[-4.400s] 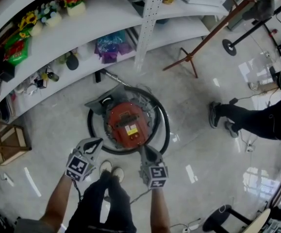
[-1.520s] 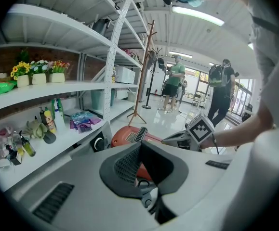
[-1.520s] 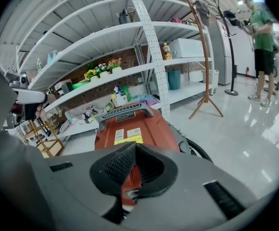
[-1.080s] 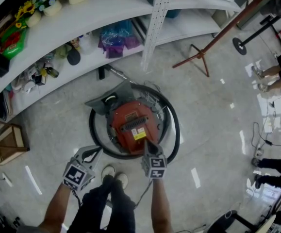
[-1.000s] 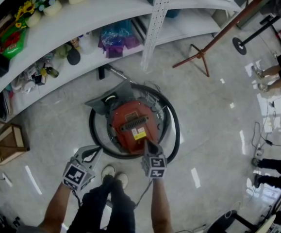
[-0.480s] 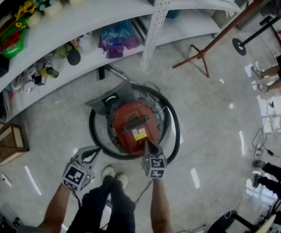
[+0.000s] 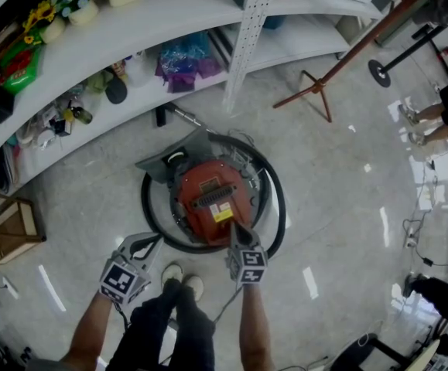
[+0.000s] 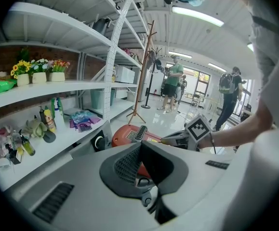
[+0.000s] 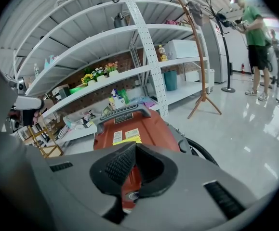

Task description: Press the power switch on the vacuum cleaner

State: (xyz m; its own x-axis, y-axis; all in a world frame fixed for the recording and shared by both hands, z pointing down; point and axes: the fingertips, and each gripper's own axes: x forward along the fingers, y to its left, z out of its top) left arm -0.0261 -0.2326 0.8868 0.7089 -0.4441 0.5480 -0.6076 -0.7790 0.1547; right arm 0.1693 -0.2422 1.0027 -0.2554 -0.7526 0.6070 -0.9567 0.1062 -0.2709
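Vacuum cleaner: on the floor at your feet, ringed by its hose.
Right gripper: fingers pressed together, empty, over the red body's near edge.
Power switch: probably the round button under that tip; push straight down.
Left gripper: fingers together, empty; hold it aside.

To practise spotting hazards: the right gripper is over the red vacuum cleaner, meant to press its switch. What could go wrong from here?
1. The right gripper, jaws shut, hides the spot beneath it on the curved red vacuum cleaner, so the press may miss or slide off.
2. It stands on a glossy floor; a push might shift it.
3. The black hose loops near the person's shoes: a trip hazard.
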